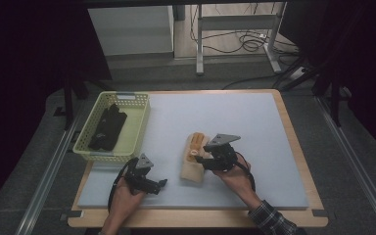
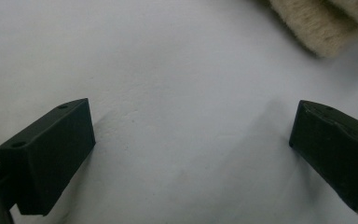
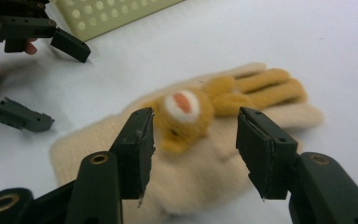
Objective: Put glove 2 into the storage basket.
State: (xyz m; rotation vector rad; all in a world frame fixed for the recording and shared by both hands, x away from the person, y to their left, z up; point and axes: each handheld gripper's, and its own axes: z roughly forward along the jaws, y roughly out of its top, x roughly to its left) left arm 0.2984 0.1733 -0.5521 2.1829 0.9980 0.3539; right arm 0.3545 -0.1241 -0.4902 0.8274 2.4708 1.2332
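item: a cream knitted glove with an orange plush animal sewn on its back; the plush limbs run up along the finger section.
location: lies flat on the pale foam mat, near the front middle, well apart from the yellow basket at the left rear. the basket holds dark fabric items.
right gripper: poised just above the glove, jaws spread, one either side of the plush head. pads do not press on the fabric; nothing is pinched.
left gripper: rests low over bare mat, jaws spread wide, nothing between them. a corner of the glove lies near, ahead and to the side.
weight: judged very light.
stiffness: soft and limp; expect it to droop and fold when lifted from one point.
surface: fuzzy knit, good friction on the pads; slip is unlikely.
fragility: low; the body tolerates a firm pinch. the plush stitching is the weak point.
grip point: pinch a fold of the cream body at the cuff or the palm edge; avoid pulling on the plush head.
caution: a shallow pinch may catch loose fibres alone; close low, against the mat.
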